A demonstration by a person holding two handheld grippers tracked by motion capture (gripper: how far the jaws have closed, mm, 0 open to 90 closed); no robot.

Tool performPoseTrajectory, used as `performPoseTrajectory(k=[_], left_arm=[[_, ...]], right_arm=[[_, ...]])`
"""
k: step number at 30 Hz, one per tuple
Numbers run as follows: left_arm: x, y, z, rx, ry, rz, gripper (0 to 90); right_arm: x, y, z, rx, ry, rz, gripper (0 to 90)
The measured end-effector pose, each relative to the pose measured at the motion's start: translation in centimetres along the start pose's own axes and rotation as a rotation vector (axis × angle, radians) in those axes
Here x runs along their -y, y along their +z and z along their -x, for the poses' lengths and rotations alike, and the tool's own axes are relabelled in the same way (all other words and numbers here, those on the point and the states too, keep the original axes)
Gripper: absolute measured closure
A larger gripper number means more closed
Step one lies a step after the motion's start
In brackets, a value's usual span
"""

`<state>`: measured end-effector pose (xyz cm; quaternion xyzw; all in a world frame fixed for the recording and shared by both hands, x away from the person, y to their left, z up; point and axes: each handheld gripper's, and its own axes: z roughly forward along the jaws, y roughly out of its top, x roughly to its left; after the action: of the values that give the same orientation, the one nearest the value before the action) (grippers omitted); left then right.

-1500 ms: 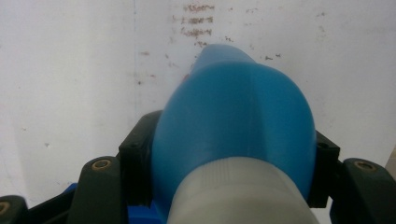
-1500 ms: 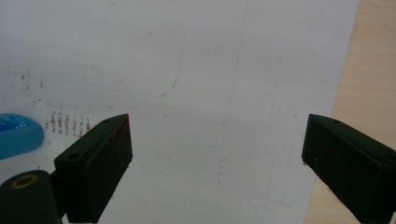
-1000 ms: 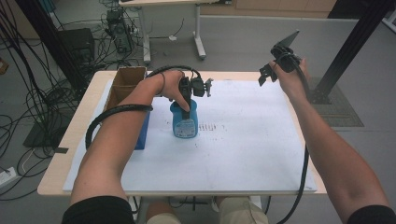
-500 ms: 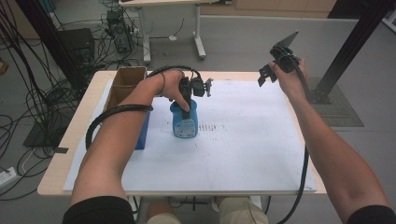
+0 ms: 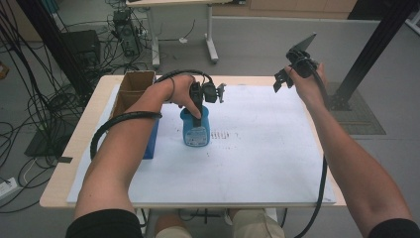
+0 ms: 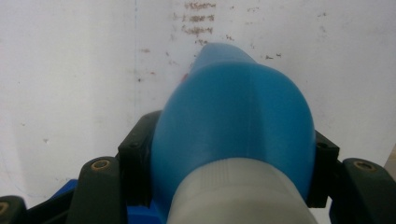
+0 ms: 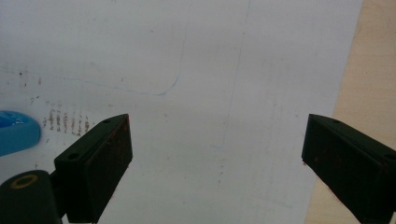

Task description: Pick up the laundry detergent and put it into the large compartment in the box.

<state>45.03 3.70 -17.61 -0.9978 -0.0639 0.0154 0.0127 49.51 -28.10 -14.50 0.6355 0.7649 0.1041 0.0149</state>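
Two earlier frames and the present one match: nothing on the table has shifted over the last second, so the hold counts as steady rather than in transit.

Left of the blue bottle, a cardboard box sits at the table edge, with a blue item just beside the bottle on that side; what it is cannot be told, as the forearm covers most of it.

The bottle stands upright on the white sheet, just left of a patch of brown marks. The left gripper comes down on it from above, and in the left gripper view its jaws clamp the blue shoulder from both sides, above the white lower part.

Right of the bottle and well apart from it, the right gripper hangs above the far right corner of the table, jaws spread wide on nothing.

With no change registered, the grasp appears secured; the lift or reposition is not yet begun.
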Motion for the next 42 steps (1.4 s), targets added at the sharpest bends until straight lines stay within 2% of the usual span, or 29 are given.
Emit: performPoseTrajectory(k=[16,19,21,25,26,29,33,35,38,42], left_arm=[[0.1,-0.5,0.0,0.008,-0.028,-0.005,37.3],[0.1,-1.2,0.2,0.003,-0.054,-0.004,37.3],[0.0,-2.1,0.3,0.005,-0.086,-0.009,37.3],[-0.2,-4.8,0.8,-0.005,-0.153,-0.009,37.3],[-0.2,-5.7,0.9,-0.008,-0.173,-0.011,37.3],[0.3,-8.7,1.2,-0.018,-0.272,0.000,37.2],[1.6,-12.9,1.4,-0.024,-0.458,0.025,37.2],[2.2,-15.3,1.8,-0.050,-0.549,0.030,37.2],[3.3,-18.2,2.2,-0.088,-0.672,0.036,37.2],[5.0,-21.6,2.2,-0.120,-0.842,0.029,37.2]], right_arm=[[0.3,-0.1,-0.4,0.012,-0.010,0.005,8.6],[0.3,0.0,-0.4,0.012,-0.013,0.000,8.6],[0.4,0.0,-0.4,0.012,-0.013,0.001,8.6],[0.4,0.0,-0.6,0.010,-0.019,-0.002,8.6],[0.4,0.0,-0.6,0.008,-0.019,-0.004,8.6],[0.4,0.0,-0.6,0.001,-0.017,-0.006,8.6],[0.6,-0.2,-0.7,-0.003,-0.020,-0.005,8.6],[0.7,-0.2,-0.7,-0.009,-0.024,-0.005,8.6],[0.8,-0.4,-0.8,-0.010,-0.034,0.000,8.6],[0.9,-0.7,-0.8,-0.012,-0.040,0.001,8.6]])
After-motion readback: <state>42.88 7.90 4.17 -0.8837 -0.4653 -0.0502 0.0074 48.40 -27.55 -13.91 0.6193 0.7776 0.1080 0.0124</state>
